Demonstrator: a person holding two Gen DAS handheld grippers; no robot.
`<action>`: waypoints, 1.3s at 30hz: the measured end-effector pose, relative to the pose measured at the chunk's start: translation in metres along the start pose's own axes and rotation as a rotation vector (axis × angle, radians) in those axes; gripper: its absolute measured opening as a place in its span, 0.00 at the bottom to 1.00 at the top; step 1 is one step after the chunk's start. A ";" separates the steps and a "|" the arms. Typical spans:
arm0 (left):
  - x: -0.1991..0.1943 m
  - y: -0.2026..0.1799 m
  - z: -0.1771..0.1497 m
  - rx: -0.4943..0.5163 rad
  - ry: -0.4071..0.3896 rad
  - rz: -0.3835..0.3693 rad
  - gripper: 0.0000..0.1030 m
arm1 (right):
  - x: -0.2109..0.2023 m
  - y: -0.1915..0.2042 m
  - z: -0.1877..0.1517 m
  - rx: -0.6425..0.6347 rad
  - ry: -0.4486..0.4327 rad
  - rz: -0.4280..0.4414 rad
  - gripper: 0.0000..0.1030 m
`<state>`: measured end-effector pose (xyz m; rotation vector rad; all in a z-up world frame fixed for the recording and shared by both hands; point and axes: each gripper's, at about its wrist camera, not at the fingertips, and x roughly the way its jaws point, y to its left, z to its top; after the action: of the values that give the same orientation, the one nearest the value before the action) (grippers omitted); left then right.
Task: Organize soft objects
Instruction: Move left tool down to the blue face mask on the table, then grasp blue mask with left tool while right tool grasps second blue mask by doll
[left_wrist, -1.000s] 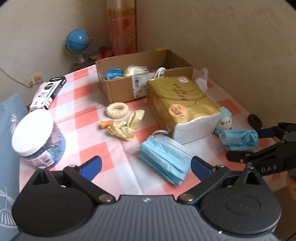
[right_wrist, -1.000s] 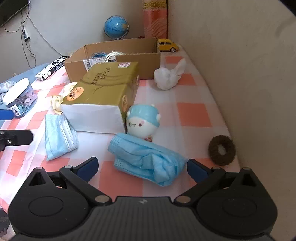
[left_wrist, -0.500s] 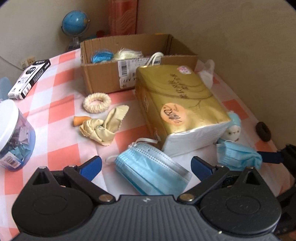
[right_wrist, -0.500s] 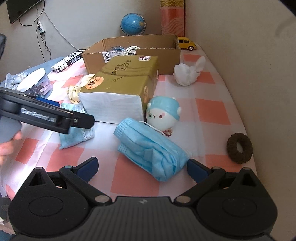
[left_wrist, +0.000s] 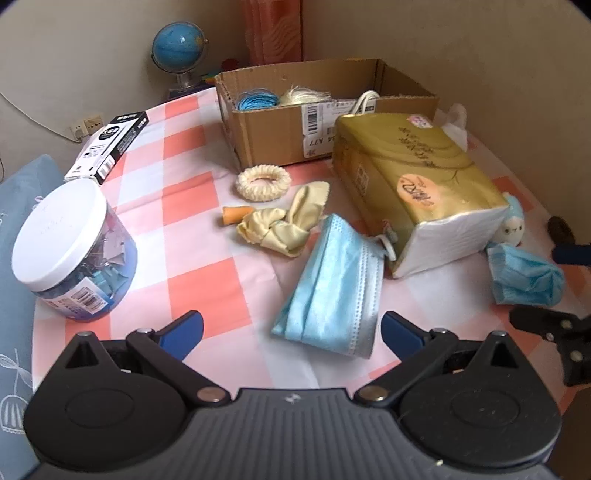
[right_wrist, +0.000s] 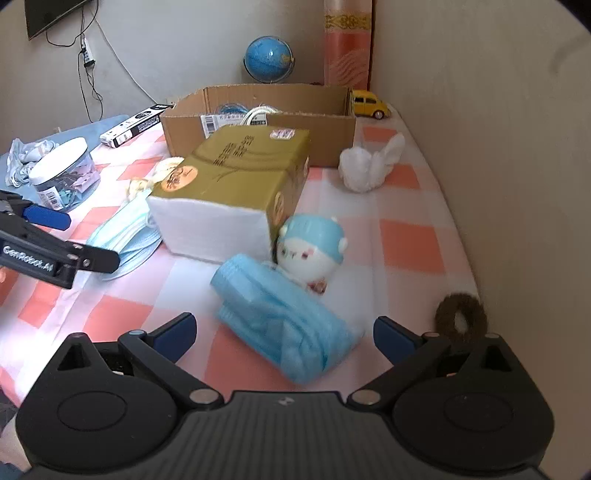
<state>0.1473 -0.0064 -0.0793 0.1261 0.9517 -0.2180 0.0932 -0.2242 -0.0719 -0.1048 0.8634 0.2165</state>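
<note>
Both grippers hang low with jaws wide and empty, each lined up on its own target, likely so the two can be lifted together. The left gripper (left_wrist: 291, 326) frames the flat pale-blue pleated face mask (left_wrist: 332, 284) on the checked bench (left_wrist: 192, 254); the right gripper (right_wrist: 284, 330) frames the crumpled blue face mask (right_wrist: 288, 325). Two masks are visible, along with one open cardboard box (left_wrist: 280, 136), probably their destination, and one gold tissue pack (left_wrist: 417, 184).
</note>
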 end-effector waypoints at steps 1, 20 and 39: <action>0.001 -0.002 0.001 0.002 -0.002 -0.008 0.99 | 0.002 -0.001 0.002 -0.006 -0.005 -0.002 1.00; 0.024 -0.012 0.011 0.012 -0.001 -0.070 0.85 | 0.015 0.006 0.010 -0.103 0.036 0.084 0.96; 0.014 -0.008 0.010 0.046 -0.002 -0.073 0.45 | 0.014 0.015 0.012 -0.162 0.058 0.050 0.50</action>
<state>0.1607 -0.0181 -0.0847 0.1332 0.9501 -0.3075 0.1078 -0.2051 -0.0749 -0.2417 0.9060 0.3321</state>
